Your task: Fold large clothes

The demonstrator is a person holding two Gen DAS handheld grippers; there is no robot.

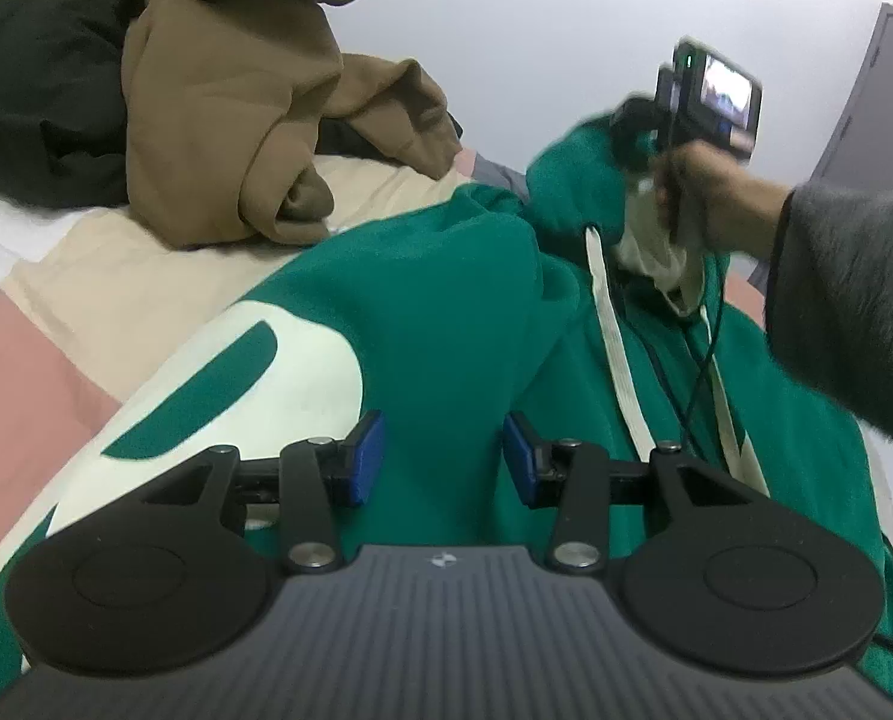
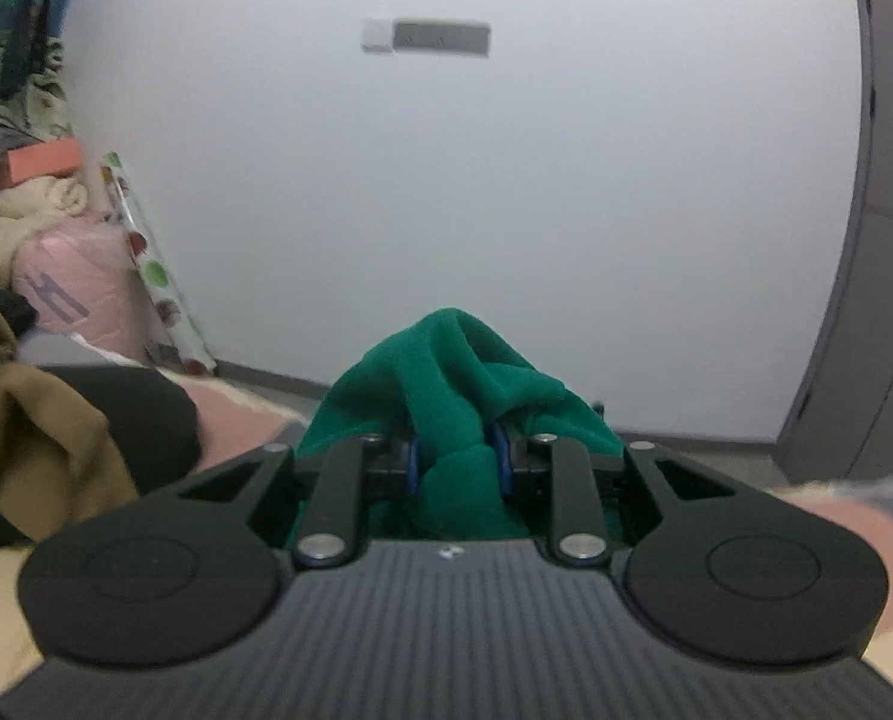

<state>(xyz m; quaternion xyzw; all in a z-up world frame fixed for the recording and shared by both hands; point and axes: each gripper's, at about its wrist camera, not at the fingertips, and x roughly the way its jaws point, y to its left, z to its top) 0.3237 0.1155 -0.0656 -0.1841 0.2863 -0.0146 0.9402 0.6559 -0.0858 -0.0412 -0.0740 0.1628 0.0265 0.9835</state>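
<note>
**A:** Left to right, what lies on your bed (image 1: 56, 276)?

**B:** At far left a black garment (image 1: 38, 108); against it a tan hoodie (image 1: 224, 120), thick and matte, heaped in soft rolls; both rest on a quilt of pink and cream panels. The task's piece, the green hoodie (image 1: 446, 312), fills the centre and right; fleece-like cloth, a cream shape printed on its left part, flat cream drawcords (image 1: 617, 354) running down its middle.

**A:** And your tools?

**B:** Your left gripper (image 1: 443, 462) hovers low over the near green cloth; its blue pads (image 1: 367, 465) stand about half apart; cloth shows in the gap, but the pads do not appear to press it, so I judge it empty. Your right gripper (image 2: 454, 462) is narrowed onto a bunched fold of green fleece; the fold rises in a peak between the pads, pinched and lifted clear of the quilt.

**A:** Which relation governs the next move?

**B:** The garment's long axis runs away from you, from the near cloth under your left tool toward the hood end raised at the far right; your right hand (image 1: 704, 198) holds that far end, your left is nearer the loose near part; a fold, I judge, calls for the left to grip there.
</note>
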